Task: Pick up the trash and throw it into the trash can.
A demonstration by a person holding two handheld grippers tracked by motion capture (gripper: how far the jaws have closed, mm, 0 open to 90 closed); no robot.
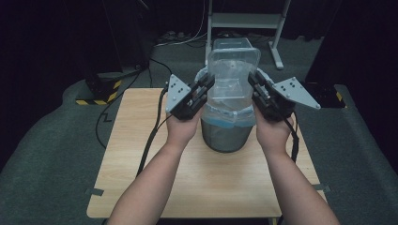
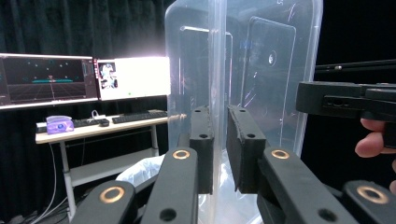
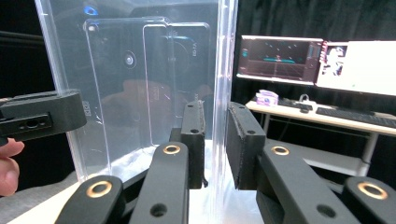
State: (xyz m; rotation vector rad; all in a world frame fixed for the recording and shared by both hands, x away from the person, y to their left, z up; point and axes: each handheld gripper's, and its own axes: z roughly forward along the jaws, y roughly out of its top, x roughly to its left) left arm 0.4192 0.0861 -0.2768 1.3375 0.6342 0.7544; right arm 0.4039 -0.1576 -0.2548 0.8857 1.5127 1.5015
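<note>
A clear plastic container (image 1: 232, 70) is held up on end above a grey bucket (image 1: 227, 136) lined with a pale bag (image 1: 225, 115). My left gripper (image 1: 209, 83) is shut on its left wall and my right gripper (image 1: 253, 79) on its right wall. In the left gripper view the black pads (image 2: 203, 140) pinch the container's clear edge (image 2: 219, 70), with the right gripper (image 2: 345, 100) and its fingers beyond. The right gripper view mirrors this: the jaws (image 3: 216, 112) clamp the clear wall (image 3: 140, 70), and the left gripper (image 3: 42, 116) sits across from it.
The bucket stands at the middle rear of a small wooden table (image 1: 211, 183). Behind it are a white metal frame (image 1: 244, 21), floor cables and a yellow-black striped base (image 1: 96, 96). A desk with lit monitors (image 2: 84, 77) (image 3: 317, 60) lies farther off.
</note>
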